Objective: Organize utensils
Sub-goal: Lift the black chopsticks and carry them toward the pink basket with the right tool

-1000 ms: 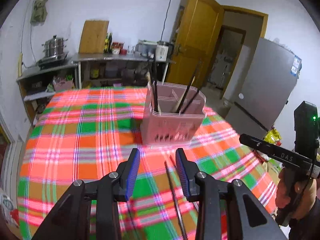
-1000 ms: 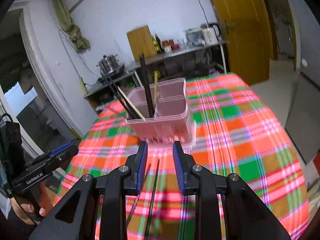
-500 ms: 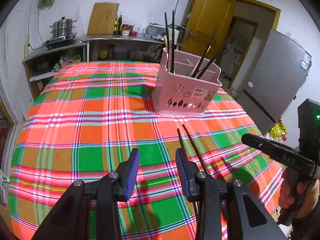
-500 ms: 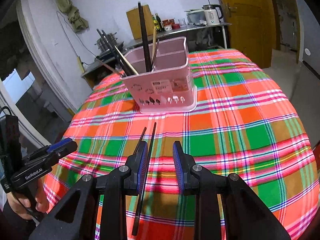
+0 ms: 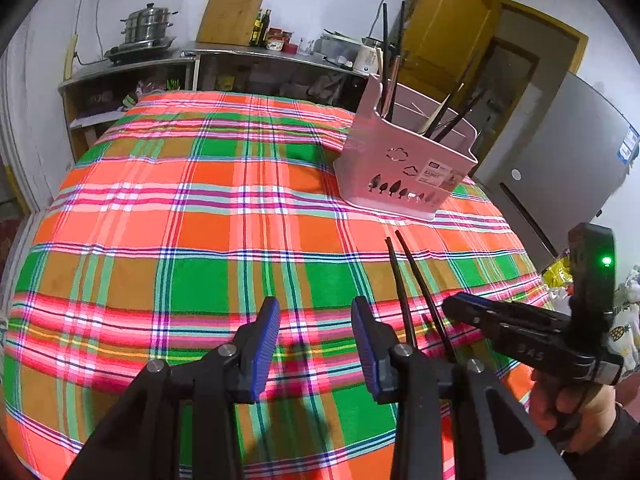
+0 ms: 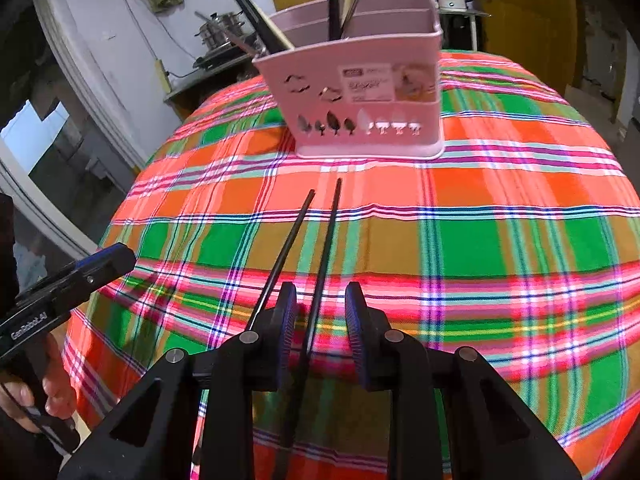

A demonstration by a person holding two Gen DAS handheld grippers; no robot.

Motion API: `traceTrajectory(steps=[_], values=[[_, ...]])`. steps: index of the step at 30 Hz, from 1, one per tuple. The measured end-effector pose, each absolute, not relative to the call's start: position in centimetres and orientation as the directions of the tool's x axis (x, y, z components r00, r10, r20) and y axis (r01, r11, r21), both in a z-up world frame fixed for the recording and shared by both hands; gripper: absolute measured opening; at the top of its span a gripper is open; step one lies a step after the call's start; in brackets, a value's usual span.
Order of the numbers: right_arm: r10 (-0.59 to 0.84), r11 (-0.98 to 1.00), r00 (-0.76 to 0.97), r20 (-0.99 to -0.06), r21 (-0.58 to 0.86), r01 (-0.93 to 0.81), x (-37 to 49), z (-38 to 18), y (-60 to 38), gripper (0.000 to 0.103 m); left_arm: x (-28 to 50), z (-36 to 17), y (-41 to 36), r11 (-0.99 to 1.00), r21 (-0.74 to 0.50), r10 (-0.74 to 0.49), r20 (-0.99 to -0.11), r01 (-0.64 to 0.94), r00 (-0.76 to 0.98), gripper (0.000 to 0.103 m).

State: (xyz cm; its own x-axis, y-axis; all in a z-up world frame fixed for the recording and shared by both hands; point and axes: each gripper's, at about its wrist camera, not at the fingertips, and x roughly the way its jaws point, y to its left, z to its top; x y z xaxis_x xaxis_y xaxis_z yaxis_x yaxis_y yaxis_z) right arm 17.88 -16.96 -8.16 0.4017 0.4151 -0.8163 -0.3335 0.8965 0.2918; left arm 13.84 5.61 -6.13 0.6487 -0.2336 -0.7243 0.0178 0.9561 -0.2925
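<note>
Readable text first: the side of the left gripper (image 6: 66, 284), seen from the right wrist camera, says "GenRobot.AI" in pale letters, and the right gripper (image 5: 500, 320) in the left wrist view has faint lettering that looks like "DAS", though I can't swear to it. The pink utensil caddy (image 6: 360, 92) has a paper sticker (image 6: 386, 82) on its front wall but the print is too blurry to read. The caddy is smooth moulded plastic, boxy with rounded corners and inner dividers, with cut-out clouds up top and a row of little tree shapes along the bottom. Several dark chopsticks and a couple of pale wooden ones stand tilted in it. It sits on a bright plaid tablecloth (image 6: 500, 248) in orange, green and pink, woven looking, draped over a round table. Two thin black chopsticks (image 6: 316, 240) lie loose on the cloth just in front of the caddy, nearly parallel, tips pointing toward it. The right gripper's ribbed blue pads (image 6: 356, 320) are moderately apart with one stick's handle end running between them; I can't tell if they touch it. The left gripper's jaws are wide apart over bare cloth, holding nothing, chopsticks (image 5: 412, 280) just to its right.
</note>
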Motion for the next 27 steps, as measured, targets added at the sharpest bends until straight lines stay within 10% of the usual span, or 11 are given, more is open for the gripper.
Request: traceTrajectory(steps=[5, 21, 27], values=[[0.388, 0.904, 0.377, -0.841, 0.269, -0.331, 18.3, -9.5, -16.3, 0.009, 13.8, -6.7, 5.1, 0.946, -0.322, -0.264, -0.728, 0.024, 0.633, 0.037], [0.360, 0.928, 0.395, -0.845, 0.280, -0.247, 15.5, -9.4, -22.7, 0.007, 19.1, -10.3, -3.7, 0.945, -0.302, -0.324, -0.806, 0.126, 0.495, 0.037], [0.371, 0.925, 0.385, -0.845, 0.296, -0.240, 15.3, -9.3, -23.3, 0.007, 18.8, -10.6, -3.5, 0.968, -0.229, -0.250, -0.826, 0.105, 0.505, 0.007]])
